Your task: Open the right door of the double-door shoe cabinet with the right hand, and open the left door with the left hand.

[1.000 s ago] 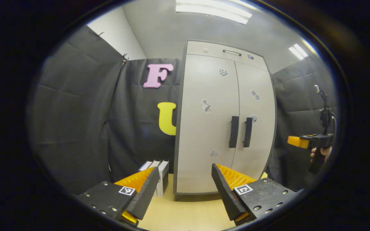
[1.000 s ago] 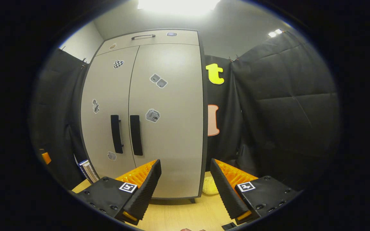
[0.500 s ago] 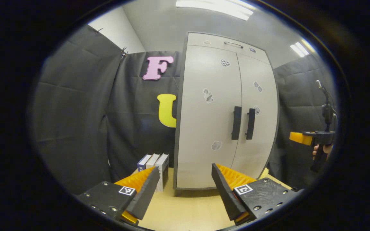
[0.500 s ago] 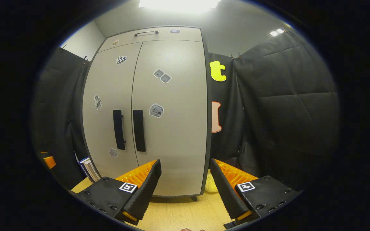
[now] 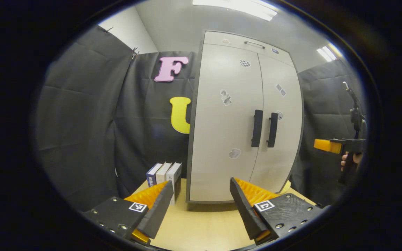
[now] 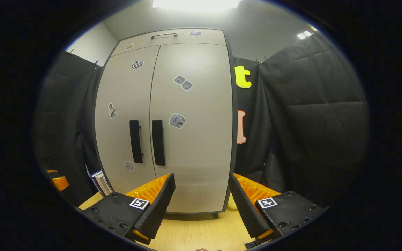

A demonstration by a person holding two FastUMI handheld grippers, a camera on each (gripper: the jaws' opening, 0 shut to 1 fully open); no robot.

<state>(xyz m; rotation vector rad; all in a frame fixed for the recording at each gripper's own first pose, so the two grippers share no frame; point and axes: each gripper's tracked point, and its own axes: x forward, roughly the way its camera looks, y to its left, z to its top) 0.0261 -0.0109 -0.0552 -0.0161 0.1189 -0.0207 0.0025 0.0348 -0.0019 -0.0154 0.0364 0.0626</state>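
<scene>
A pale grey double-door shoe cabinet [image 5: 222,139] [image 6: 190,146] stands on the wooden tabletop with both doors closed. Two black vertical handles sit side by side at the middle seam: the left door's handle [image 5: 257,128] [image 6: 135,141] and the right door's handle [image 5: 273,129] [image 6: 158,142]. My left gripper [image 5: 201,205] is open, well short of the cabinet, with nothing between its fingers. My right gripper [image 6: 201,204] is open too, in front of the right door and apart from it. In the left gripper view the right gripper [image 5: 328,145] appears at the far right, held by a hand [image 5: 349,159].
Three upright books [image 5: 164,173] [image 6: 99,178] stand left of the cabinet. A pale yellow object [image 6: 230,204] lies at the cabinet's right foot. The light wooden tabletop [image 5: 201,226] [image 6: 194,232] stretches between the grippers and the cabinet. Black cloth walls close in both sides.
More tabletop shows below the cabinet in the left gripper view. In the right gripper view the cabinet has drifted right and grown slightly. Both grippers stay open and the doors stay closed.
</scene>
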